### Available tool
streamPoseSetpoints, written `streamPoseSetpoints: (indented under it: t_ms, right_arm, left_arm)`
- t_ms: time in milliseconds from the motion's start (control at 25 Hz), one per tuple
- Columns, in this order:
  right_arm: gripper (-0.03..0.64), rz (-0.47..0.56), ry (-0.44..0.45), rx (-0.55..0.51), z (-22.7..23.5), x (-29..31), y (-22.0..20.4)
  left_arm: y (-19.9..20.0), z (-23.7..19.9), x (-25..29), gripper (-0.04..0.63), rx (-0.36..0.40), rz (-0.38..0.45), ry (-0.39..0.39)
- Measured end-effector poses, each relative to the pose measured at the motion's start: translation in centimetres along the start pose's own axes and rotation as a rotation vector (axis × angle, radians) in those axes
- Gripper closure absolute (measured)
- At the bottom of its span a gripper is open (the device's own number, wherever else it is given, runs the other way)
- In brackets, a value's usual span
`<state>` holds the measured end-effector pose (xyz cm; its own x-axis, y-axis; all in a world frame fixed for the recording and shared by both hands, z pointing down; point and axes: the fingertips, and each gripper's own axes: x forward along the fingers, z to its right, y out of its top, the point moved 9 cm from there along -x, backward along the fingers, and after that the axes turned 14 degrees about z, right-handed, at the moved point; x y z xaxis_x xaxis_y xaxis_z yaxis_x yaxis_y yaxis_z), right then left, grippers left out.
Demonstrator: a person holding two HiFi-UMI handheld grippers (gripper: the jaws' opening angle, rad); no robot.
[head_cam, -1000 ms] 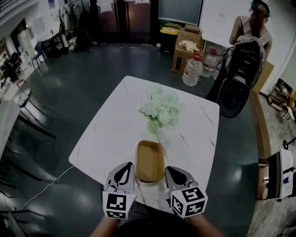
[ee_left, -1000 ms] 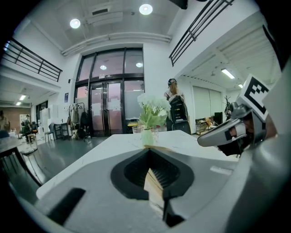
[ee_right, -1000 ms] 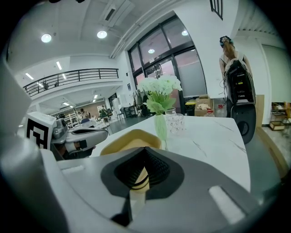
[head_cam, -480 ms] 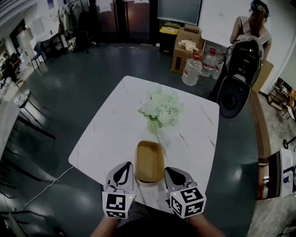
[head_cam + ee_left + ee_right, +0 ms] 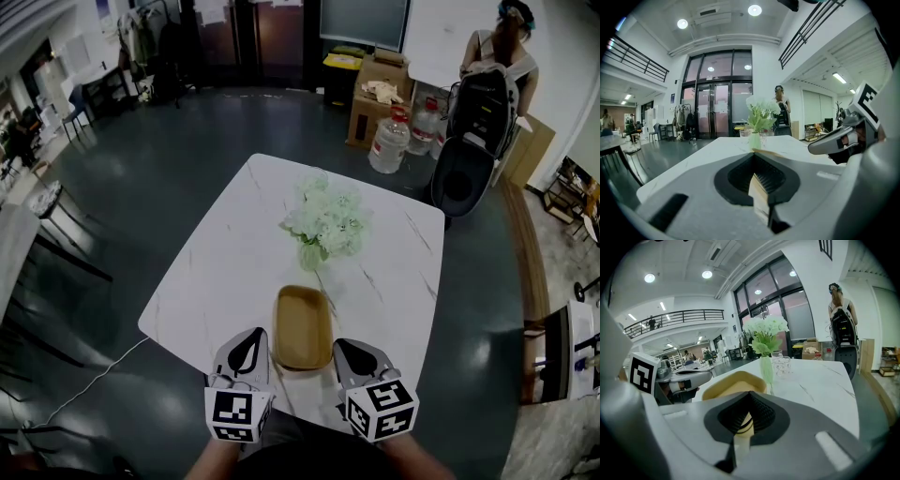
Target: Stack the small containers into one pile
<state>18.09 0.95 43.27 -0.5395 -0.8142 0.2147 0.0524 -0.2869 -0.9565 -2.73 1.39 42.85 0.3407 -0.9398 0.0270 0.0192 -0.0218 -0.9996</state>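
- Showing a single tan container [image 5: 303,326] flat on the table [image 5: 216,272], open side up, close to the near edge.
- Runs lengthwise straight away from the person, far short end toward the vase [image 5: 310,255].
- Flanked at the near end by the left gripper [image 5: 252,337] and the right gripper [image 5: 350,345], one on each long side, just beside the rim, both pointing the same way as the long axis.
- Jaws pressed together on both grippers, closed on no object.
- Just past the far end: the vase, upright, topped with pale flowers [image 5: 326,217]; a clear glass [image 5: 780,363] right next to it in the right gripper view.
- Further off, beyond the table: cardboard boxes [image 5: 377,98], water jugs [image 5: 389,143] and a person [image 5: 497,52] with a black backpack.
- Container: shallow, rounded-corner rectangle, matte, raised rim.
- Table: white, marble-look with thin grey veins, rounded corners, over a dark glossy floor [image 5: 169,159].
- Grippers: grey shells, black ribbed pads, marker cubes at the back.
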Motion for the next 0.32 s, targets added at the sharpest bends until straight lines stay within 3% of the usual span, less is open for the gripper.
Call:
streamPoseSetpoints:
  t_ms: [320]
  right_arm:
    - [0.618,-0.003,0.004,0.000,-0.05,0.31,-0.26]
  left_arm:
    - [-0.29,-0.12,-0.06,0.600,-0.018,-0.008,0.007]
